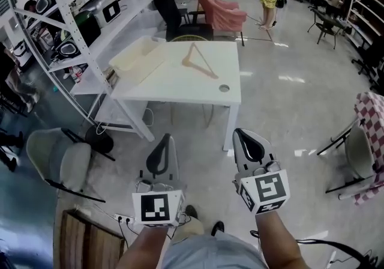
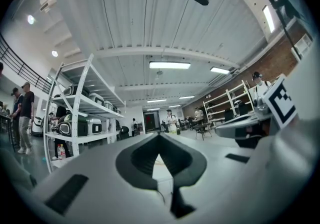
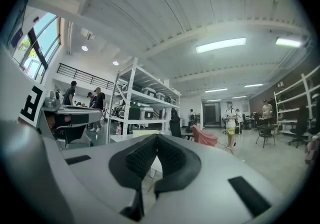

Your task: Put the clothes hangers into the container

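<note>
Head view: the white counter (image 1: 180, 86) stands at 12 o'clock, well apart from both tools. One wooden clothes hanger (image 1: 203, 70) lies flat on it, right of centre. The cream open container (image 1: 129, 60) sits at the counter's 9 o'clock end, near the hanger but not touching it, and it looks empty from here. A round cable hole (image 1: 224, 88) is at 5 o'clock from the hanger. The left hand-held gripper (image 1: 164, 146) and right hand-held gripper (image 1: 245, 140) are held low at 6 o'clock, pointing at the counter. Left gripper view: the jaws are clenched tip to tip with nothing between them; the shelving rack (image 2: 75, 113) is at 9 o'clock. Right gripper view: the jaws are likewise clenched and empty; a pink chair (image 3: 205, 136) is at 3 o'clock. Judgement: the step in hand is the approach, and no hanger is in the container yet. To do it well, one hand-held gripper should spread its jaws before it reaches the counter and take the hanger at the neck below the hook. The flat-lying bar gives little to pinch. The hanger should then travel toward 9 o'clock and go down along the container's long side, so its ends clear the rim. Writing: only the black-and-white square markers on each gripper's cube show; no brand or readable text appears in any view.
</note>
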Tool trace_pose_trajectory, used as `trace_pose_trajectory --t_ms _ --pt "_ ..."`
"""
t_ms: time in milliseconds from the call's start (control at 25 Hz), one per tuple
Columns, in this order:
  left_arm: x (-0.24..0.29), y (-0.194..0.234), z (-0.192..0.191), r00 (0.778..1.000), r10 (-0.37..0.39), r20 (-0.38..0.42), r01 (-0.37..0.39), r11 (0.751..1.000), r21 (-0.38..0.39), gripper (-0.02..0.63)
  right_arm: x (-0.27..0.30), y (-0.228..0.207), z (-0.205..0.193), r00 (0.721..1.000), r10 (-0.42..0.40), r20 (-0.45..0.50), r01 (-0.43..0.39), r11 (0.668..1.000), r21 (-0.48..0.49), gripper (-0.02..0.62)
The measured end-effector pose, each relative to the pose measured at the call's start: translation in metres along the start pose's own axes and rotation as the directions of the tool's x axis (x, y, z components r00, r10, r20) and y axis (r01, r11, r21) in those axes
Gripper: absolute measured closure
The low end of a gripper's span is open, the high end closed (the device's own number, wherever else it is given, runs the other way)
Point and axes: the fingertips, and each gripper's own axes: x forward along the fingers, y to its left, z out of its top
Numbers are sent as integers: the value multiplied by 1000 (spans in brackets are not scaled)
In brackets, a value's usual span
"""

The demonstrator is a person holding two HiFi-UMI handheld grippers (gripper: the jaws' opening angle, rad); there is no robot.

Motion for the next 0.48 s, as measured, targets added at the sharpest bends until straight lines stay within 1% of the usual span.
trace_pose_trajectory --t_ms 200,360,480 --pt "30 12 -19 1000 4 -16 -4 1000 6 594 31 -4 -19 999 17 -39 -17 1000 8 583" --pt "68 30 -42 999 -13 -46 12 1000 -13 594 75 -10 -33 998 12 -60 -11 1000 20 583" --pt "103 45 -52 999 -28 -41 28 1000 -11 594 110 -14 -37 998 14 -64 -13 1000 18 583"
